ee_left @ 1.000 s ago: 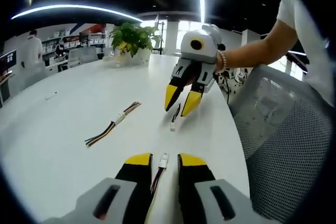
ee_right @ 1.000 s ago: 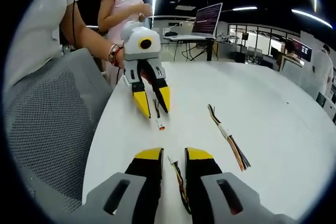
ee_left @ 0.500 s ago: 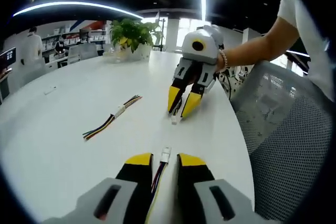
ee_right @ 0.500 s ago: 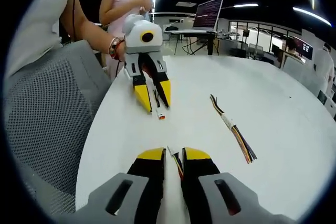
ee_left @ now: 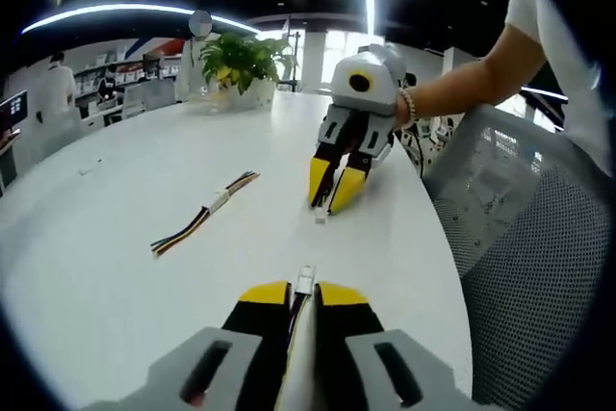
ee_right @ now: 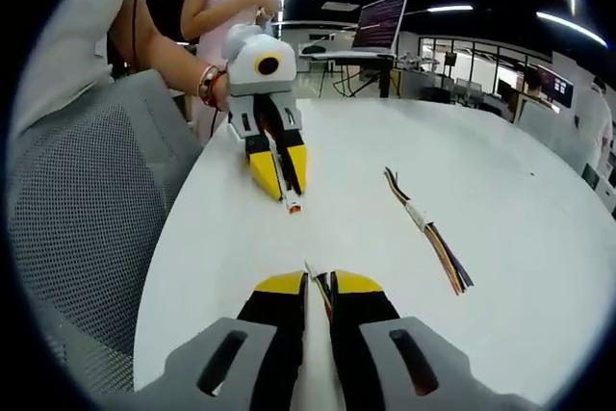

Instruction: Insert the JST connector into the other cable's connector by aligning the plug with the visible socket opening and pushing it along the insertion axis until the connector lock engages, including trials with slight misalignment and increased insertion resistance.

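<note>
Both yellow-tipped grippers, left (ee_left: pixel 301 297) and right (ee_right: pixel 318 286), clamped on thin multicolour cables, white connector ends (ee_left: pixel 305 278) facing for mating.

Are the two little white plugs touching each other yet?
Apart. In the left gripper view, bare white table lies between the near connector and the far connector.

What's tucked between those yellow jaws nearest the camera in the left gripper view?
A thin cable with a small white connector poking out past the tips of the left gripper. The jaws have closed on it; the wires farther back are hidden between them.
</note>
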`<state>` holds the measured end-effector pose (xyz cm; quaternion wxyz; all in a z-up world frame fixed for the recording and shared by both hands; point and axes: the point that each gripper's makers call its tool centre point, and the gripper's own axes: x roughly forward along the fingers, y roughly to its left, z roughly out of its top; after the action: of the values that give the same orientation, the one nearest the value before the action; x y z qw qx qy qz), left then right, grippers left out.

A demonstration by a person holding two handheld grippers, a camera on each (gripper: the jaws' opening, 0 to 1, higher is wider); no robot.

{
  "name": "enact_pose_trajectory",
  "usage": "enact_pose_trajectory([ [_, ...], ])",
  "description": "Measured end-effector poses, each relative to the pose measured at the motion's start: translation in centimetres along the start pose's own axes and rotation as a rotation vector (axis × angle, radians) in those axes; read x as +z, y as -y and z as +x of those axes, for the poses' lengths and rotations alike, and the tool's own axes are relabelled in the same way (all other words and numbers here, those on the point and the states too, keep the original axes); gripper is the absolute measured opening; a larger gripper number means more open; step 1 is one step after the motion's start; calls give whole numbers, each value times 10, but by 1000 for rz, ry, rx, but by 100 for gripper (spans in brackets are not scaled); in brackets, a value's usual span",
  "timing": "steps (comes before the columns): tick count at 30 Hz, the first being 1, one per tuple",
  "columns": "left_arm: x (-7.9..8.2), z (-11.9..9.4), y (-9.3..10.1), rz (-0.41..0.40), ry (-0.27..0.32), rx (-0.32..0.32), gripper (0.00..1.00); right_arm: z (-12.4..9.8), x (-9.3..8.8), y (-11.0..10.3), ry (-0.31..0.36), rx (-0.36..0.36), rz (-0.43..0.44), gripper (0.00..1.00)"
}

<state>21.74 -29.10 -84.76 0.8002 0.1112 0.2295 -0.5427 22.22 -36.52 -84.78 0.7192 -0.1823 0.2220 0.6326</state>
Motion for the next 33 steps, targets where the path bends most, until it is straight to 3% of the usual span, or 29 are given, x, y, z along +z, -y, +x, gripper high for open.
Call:
enact_pose_trajectory([
  [21,0,0,-2,5,4,-9,1,3,1,-1,8,12,-7,5],
  [33,1,0,-2,1,9,-12,1,4,1,3,45,-29,-15,2],
])
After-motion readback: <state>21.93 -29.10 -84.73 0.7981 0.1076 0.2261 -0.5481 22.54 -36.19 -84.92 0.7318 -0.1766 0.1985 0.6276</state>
